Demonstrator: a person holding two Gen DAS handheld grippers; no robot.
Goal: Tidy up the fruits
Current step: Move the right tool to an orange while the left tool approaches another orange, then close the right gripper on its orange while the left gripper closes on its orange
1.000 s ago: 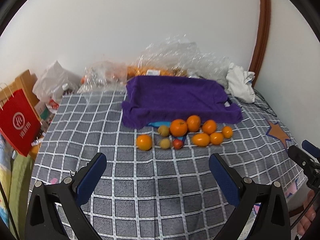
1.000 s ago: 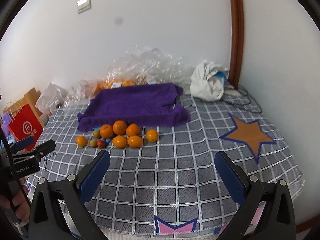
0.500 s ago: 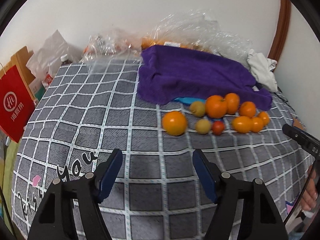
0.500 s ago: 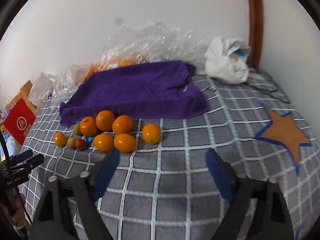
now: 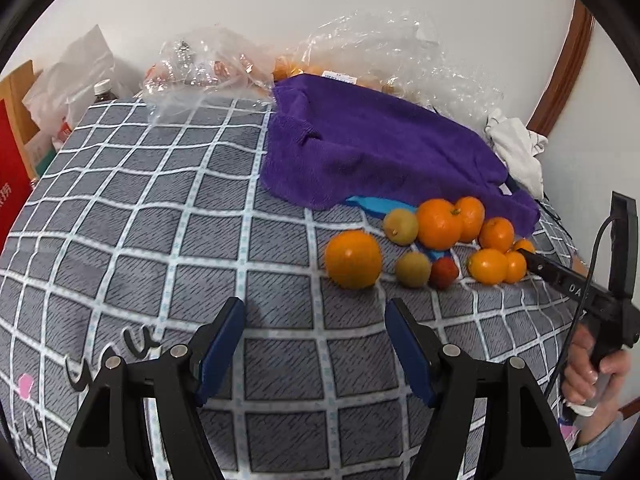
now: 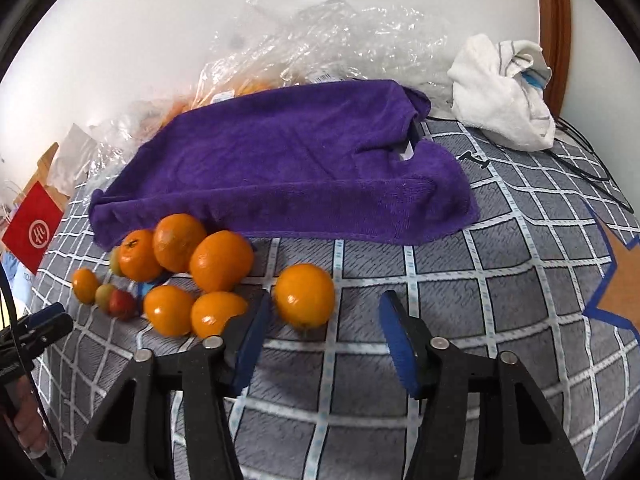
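Blue-padded left tongs tilted downward over the checked bed cover, jaws partly apart and empty, just short of a lone orange. The right tongs were closing, their jaws flanking another orange without yet pressing it. Seven orange fruits, two greenish ones and one red one lay before the purple towel. Both tongs had dropped closer to the fruit than a second earlier and narrowed.
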